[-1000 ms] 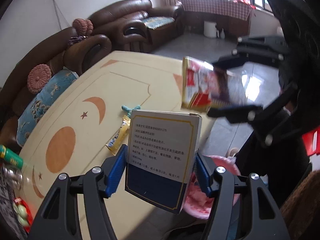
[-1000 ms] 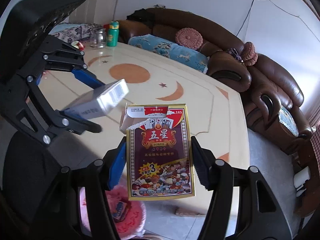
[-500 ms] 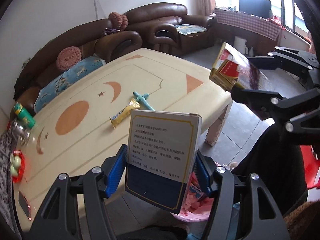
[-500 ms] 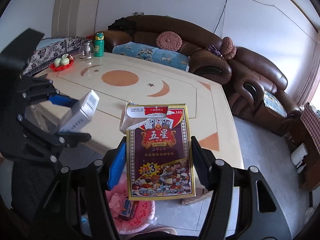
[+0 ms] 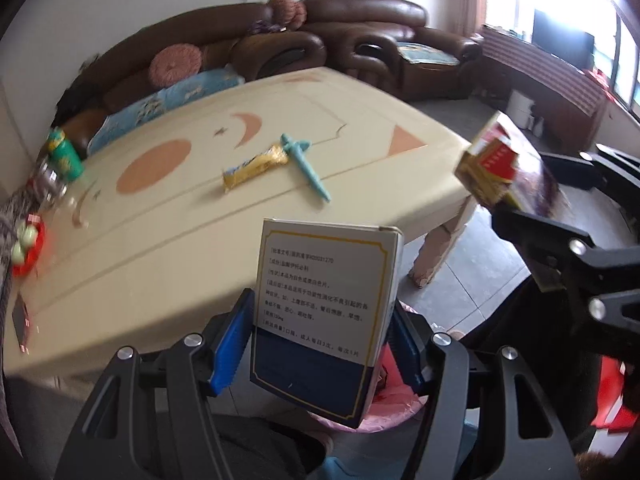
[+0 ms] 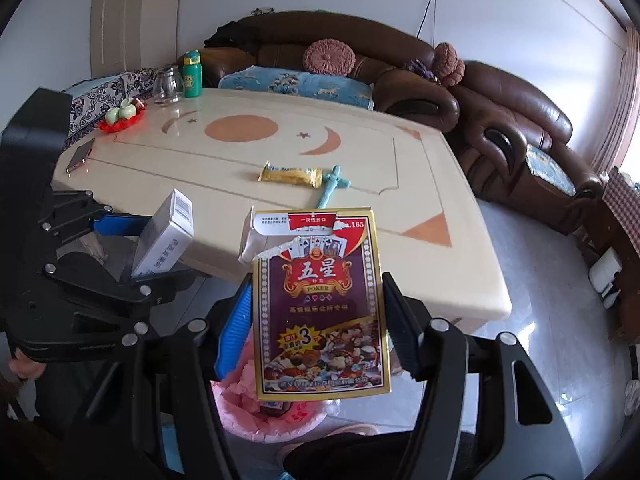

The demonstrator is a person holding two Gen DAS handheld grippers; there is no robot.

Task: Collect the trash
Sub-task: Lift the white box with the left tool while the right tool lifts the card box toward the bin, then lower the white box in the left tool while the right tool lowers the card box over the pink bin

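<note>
My left gripper (image 5: 322, 344) is shut on a white and navy medicine box (image 5: 326, 308), held upright off the table's near edge; it also shows in the right wrist view (image 6: 164, 240). My right gripper (image 6: 318, 320) is shut on a torn red and purple poker card box (image 6: 320, 304), seen at the right in the left wrist view (image 5: 500, 168). Both boxes hang above a bin lined with a pink bag (image 6: 256, 412), partly hidden behind them. A gold snack wrapper (image 6: 290, 175) and a teal plastic piece (image 6: 330, 188) lie on the cream table (image 6: 420, 220).
At the table's far left stand a green bottle (image 6: 191, 74), a glass jar (image 6: 167, 86) and a red dish of green fruit (image 6: 120, 118); a phone (image 6: 80, 155) lies near the edge. Brown sofas (image 6: 500, 120) line the wall. Grey tiled floor (image 6: 560, 320) lies to the right.
Both grippers pulled back from the table with their boxes still held; more of the table shows. The pink bin now sits directly below the boxes.
</note>
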